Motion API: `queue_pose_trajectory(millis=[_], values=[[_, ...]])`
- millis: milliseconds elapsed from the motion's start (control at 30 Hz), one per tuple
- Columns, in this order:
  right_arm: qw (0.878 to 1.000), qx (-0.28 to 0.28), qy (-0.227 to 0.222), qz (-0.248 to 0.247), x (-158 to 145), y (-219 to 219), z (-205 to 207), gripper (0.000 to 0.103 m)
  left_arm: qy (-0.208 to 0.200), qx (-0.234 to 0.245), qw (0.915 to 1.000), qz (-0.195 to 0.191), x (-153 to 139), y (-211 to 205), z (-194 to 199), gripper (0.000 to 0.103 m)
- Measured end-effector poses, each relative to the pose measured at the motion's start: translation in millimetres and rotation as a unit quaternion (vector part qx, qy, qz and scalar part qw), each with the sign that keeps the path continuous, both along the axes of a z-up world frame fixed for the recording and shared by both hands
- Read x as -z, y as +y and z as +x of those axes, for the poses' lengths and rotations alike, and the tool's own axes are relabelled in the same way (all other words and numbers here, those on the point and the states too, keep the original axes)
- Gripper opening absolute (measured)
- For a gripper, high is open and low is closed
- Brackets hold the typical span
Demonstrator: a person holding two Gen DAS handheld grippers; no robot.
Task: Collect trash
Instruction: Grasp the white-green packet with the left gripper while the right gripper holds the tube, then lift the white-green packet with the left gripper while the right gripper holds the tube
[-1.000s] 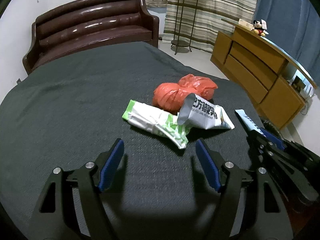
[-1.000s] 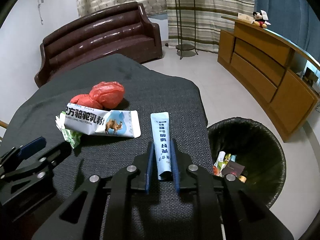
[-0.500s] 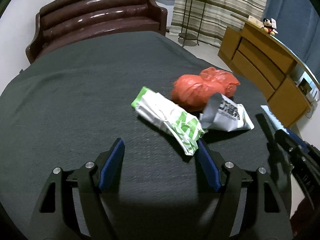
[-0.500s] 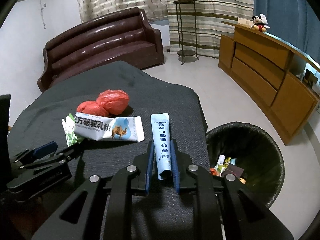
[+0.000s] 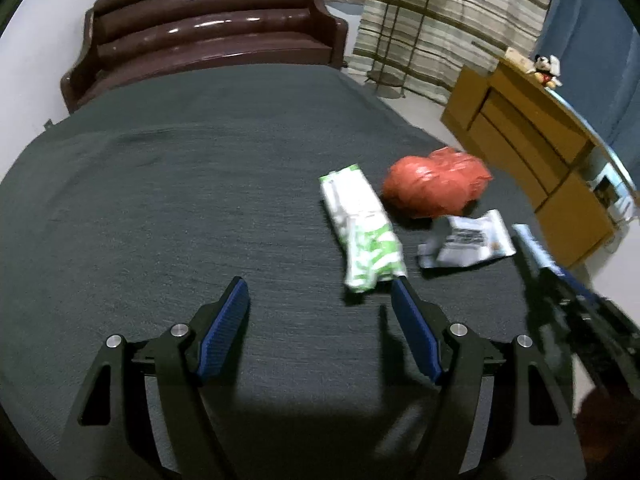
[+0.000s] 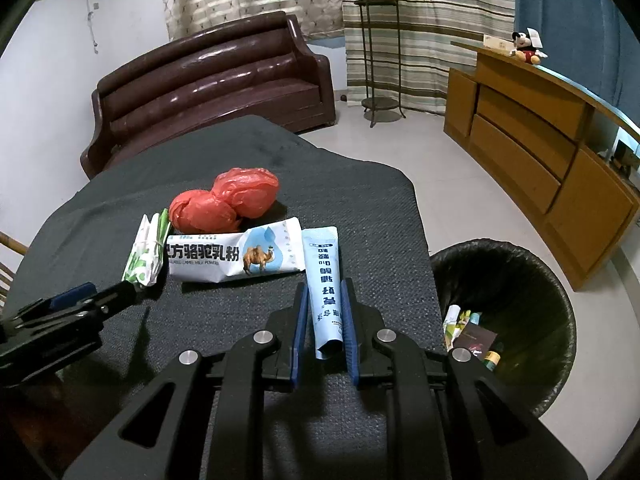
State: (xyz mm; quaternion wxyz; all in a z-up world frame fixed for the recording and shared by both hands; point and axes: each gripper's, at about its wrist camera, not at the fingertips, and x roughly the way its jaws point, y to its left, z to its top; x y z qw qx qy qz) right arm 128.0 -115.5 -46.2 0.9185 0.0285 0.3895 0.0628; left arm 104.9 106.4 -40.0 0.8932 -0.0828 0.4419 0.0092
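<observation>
My right gripper is shut on a light blue tube-shaped packet, held above the table's right part. A white camel-milk sachet, a green-white wrapper and two red crumpled bags lie on the dark cloth table. My left gripper is open and empty, its right finger close to the near end of the green-white wrapper. The red bags and the sachet lie beyond. The left gripper also shows in the right wrist view.
A black-lined trash bin with several wrappers inside stands on the floor right of the table. A brown sofa is behind the table, a wooden cabinet at the right, a plant stand at the back.
My left gripper has swung left and forward, so the green-white wrapper now sits by its right finger. My right gripper has risen a little with the blue packet still in it.
</observation>
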Motion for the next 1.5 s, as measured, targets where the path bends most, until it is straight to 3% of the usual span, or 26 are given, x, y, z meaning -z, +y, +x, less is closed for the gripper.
queue_pose_trajectory(millis=[100, 367, 600, 1133, 1500], values=[[1.000, -0.001, 0.000, 0.000, -0.1, 0.9, 1.1, 0.018, -0.013, 0.009, 0.9999, 0.003, -6.1, -7.7, 3.6, 0.079], [1.000, 0.000, -0.001, 0.001, 0.1, 2.5, 3.2, 0.018, -0.007, -0.005, 0.9997, 0.023, 4.5, -11.2, 33.9, 0.076], [1.000, 0.000, 0.003, 0.001, 1.5, 4.2, 5.2, 0.018, -0.002, 0.018, 0.9992, 0.035, 10.3, -13.3, 35.4, 0.037], [1.000, 0.001, -0.002, 0.003, -1.1, 0.0, -2.1, 0.017, -0.024, 0.034, 0.9990, 0.014, -3.2, -5.6, 1.5, 0.034], [0.999, 0.031, -0.020, 0.004, -11.3, -25.8, -24.1, 0.017, -0.057, 0.088, 0.9945, 0.002, -25.7, -48.6, -20.0, 0.032]])
